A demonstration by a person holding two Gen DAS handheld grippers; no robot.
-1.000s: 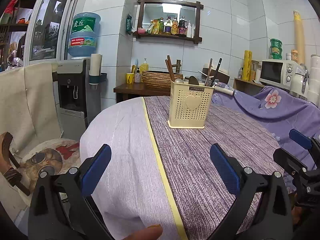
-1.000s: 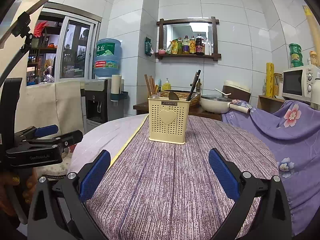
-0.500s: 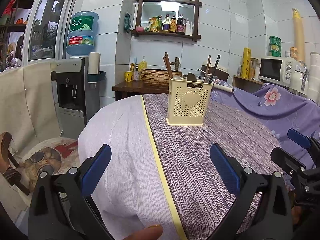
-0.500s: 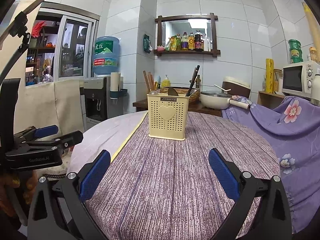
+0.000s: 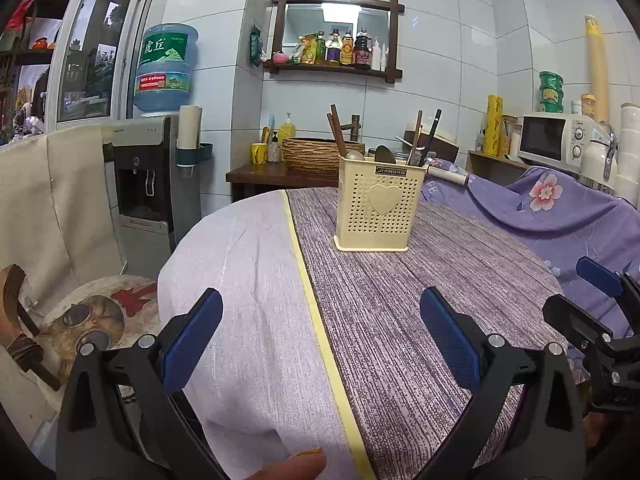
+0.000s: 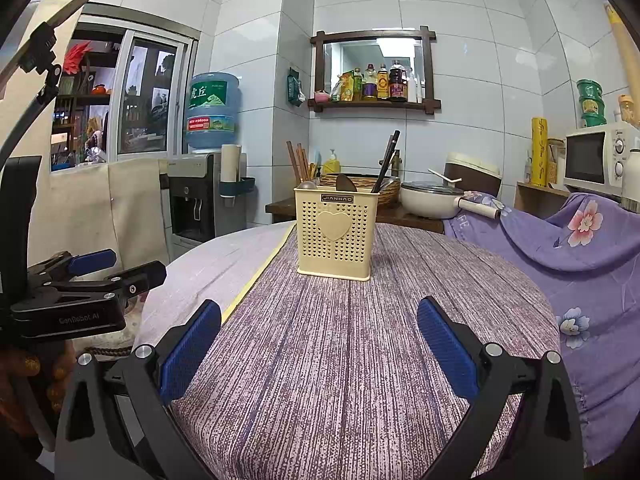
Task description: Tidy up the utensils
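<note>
Purple tablecloth (image 6: 360, 360) bears one cream utensil holder (image 6: 335, 236), chopsticks (image 6: 386, 160) inside.

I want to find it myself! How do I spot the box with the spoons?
Look at the round table with the purple cloth. One cream holder stands on it alone. It has tiny holes, a heart on its front, and spoons and chopsticks poking out.

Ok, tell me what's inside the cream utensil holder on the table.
Sticking out of the utensil holder: brown chopsticks, black chopsticks and two spoon ends. The perforated walls hide their lower parts and anything shorter.
</note>
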